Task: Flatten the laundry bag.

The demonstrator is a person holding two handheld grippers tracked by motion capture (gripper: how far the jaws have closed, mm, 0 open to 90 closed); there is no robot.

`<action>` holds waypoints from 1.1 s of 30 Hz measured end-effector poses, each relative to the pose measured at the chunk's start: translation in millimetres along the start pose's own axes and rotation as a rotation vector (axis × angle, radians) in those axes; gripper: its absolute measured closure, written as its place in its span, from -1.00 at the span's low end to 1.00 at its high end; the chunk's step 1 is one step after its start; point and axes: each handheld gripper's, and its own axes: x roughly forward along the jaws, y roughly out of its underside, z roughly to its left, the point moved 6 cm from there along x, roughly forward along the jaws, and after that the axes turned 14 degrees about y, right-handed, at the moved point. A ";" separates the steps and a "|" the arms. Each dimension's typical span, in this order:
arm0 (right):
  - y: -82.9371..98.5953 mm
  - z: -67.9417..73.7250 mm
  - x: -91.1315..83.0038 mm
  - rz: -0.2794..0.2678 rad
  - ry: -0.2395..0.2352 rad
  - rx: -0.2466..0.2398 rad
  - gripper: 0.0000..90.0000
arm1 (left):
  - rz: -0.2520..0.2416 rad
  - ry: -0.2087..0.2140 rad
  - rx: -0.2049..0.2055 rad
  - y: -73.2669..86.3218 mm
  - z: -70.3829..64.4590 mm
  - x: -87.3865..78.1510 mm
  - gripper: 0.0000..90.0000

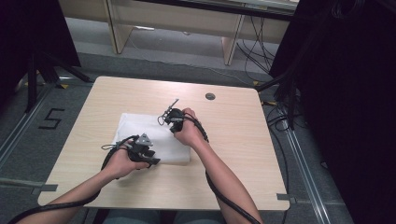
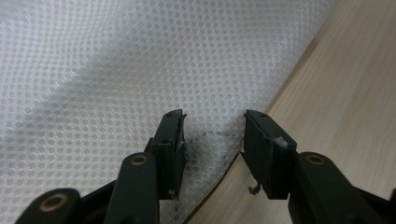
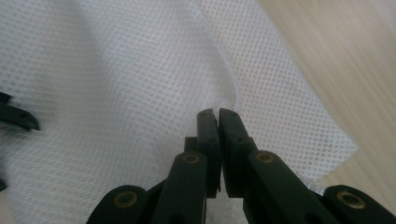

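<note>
A white mesh cloth lies flat on the middle of the light wooden table. My left gripper sits at the cloth's near edge. In the left gripper view its jaws stand open, straddling the mesh where it meets the bare wood. My right gripper rests on the cloth's far right part. Seen from the right gripper view, it is shut, with a raised fold of the mesh running into the tips.
A round grommet hole sits in the table's far side. Black curtains hang at both sides, cables lie on the floor at right, and wooden furniture stands behind. A black part of the other gripper shows at the left edge.
</note>
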 end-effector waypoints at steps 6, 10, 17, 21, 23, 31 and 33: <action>-4.9 8.2 -33.1 -0.052 -0.037 -0.010 0.98 | -0.010 -0.010 -0.012 0.3 -0.3 0.8 0.29; -2.8 19.4 -49.4 -0.075 -0.071 -0.011 0.98 | -0.006 -0.015 -0.008 0.9 -0.6 0.6 0.29; 2.3 32.2 -65.0 -0.122 -0.130 0.002 0.98 | -0.034 -0.030 -0.053 1.3 -3.7 1.8 0.29; 2.7 37.9 -69.7 -0.146 -0.141 -0.009 0.98 | -0.031 -0.029 -0.027 1.1 -1.8 1.3 0.29; 4.2 45.2 -73.7 -0.152 -0.173 -0.012 0.98 | -0.032 -0.031 -0.036 1.2 -2.0 1.4 0.28; 7.8 54.8 -77.5 -0.161 -0.183 -0.013 0.98 | -0.039 -0.005 -0.041 3.4 -8.2 -4.8 0.26; 8.7 54.7 -76.3 -0.170 -0.186 -0.020 0.98 | -0.035 -0.003 -0.042 5.5 -11.1 -10.6 0.26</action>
